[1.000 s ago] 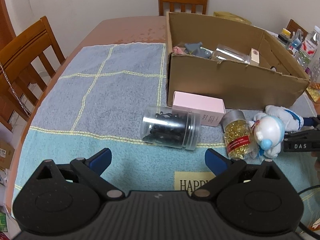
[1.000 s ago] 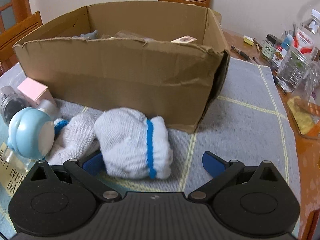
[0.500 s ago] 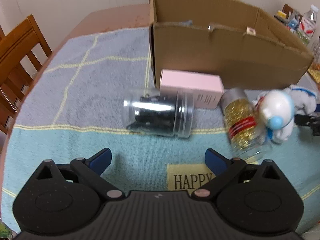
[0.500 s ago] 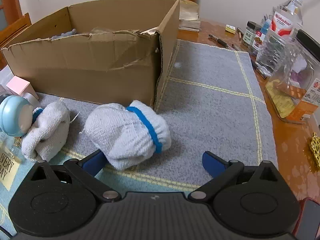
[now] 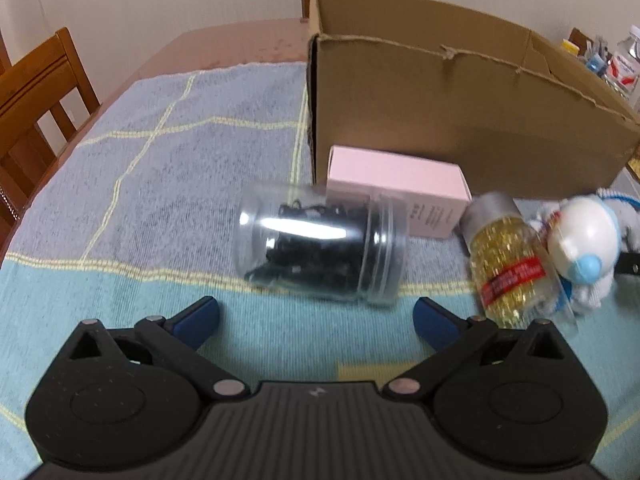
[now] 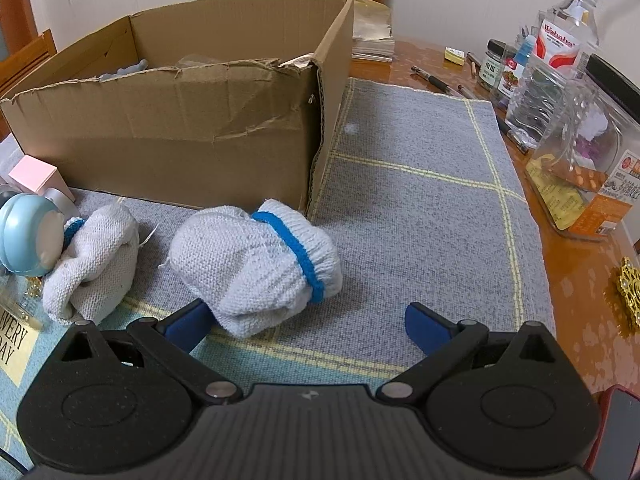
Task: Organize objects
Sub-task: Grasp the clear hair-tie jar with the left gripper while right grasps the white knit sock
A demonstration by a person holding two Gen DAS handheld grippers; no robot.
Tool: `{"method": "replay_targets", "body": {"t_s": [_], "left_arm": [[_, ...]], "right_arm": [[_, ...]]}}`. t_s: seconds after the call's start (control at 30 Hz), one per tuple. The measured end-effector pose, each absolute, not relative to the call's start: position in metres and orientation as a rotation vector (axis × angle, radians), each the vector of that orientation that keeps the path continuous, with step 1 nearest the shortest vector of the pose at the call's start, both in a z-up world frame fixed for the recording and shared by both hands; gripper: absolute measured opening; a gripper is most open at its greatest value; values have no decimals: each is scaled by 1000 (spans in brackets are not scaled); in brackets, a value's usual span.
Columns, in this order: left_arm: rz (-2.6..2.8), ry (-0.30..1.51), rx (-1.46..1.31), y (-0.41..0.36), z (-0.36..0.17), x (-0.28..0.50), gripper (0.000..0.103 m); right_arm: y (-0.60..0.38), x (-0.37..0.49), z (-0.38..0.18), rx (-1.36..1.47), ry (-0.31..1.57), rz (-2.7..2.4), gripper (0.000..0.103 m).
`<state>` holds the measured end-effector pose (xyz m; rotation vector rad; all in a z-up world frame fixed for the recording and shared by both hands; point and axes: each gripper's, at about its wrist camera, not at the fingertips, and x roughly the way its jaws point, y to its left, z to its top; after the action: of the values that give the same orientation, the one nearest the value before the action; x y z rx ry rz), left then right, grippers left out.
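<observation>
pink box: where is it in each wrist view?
Left wrist: pink box at centre, lying against the cardboard box front wall, behind the clear jar.
Right wrist: pink box at the far left edge, mostly cut off.
Shared landmark: the cardboard box.

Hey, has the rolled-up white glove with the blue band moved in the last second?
Yes. In the right wrist view the glove lay before the cardboard box's front wall; now it lies by the box's right corner, turned, blue band angled right.
</observation>
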<state>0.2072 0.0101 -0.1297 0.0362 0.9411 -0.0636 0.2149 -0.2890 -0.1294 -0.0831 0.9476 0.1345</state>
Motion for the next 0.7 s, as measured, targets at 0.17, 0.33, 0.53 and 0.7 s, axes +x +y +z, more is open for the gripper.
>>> {"method": "replay_targets", "body": {"t_s": [0.17, 0.33, 0.53, 0.7], "left_arm": [[-45, 922, 27, 14, -129, 220, 102], [-53, 884, 69, 13, -121, 218, 98], [-65, 868, 68, 17, -113, 221, 86], [-72, 894, 61, 21, -114, 224, 79]], "right_arm": [[-290, 215, -130, -83, 946, 135, 103], [-289, 216, -131, -83, 944, 134, 103], [-287, 215, -131, -83, 931, 133, 103], [-283, 219, -131, -105, 937, 169, 103]]}}
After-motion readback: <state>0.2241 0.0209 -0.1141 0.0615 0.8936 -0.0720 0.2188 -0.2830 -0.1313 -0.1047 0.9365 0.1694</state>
